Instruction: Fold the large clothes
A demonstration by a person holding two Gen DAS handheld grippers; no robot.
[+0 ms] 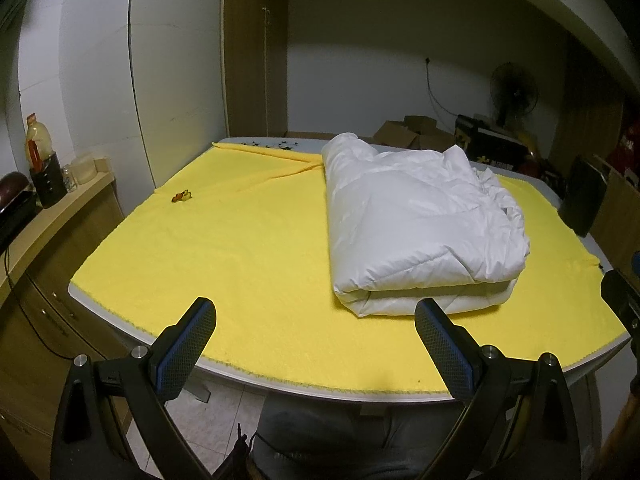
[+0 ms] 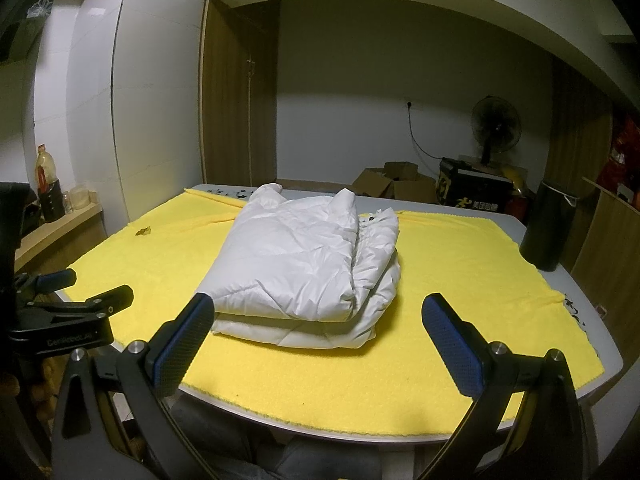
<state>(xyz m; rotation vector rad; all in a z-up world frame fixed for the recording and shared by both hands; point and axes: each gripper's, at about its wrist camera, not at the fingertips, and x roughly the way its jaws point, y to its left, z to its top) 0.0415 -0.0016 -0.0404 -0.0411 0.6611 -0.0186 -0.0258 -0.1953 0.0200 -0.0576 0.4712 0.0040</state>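
Both grippers are hanging spread and empty at the worktop's near edge, folded white jacket [image 2: 304, 268] lying ahead, nearer the right gripper [image 2: 320, 344] than the left gripper [image 1: 316, 344].

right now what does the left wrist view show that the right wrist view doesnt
Only the left wrist view: the left gripper seen from behind, jaws spread open with nothing between them, and a dark rounded object on the side counter.

Only the right wrist view: the right gripper, likewise open and empty, and the whole black cylinder standing on the table's right edge.

Both: the folded white padded garment lying on the yellow cloth, the standing fan and cardboard boxes behind.
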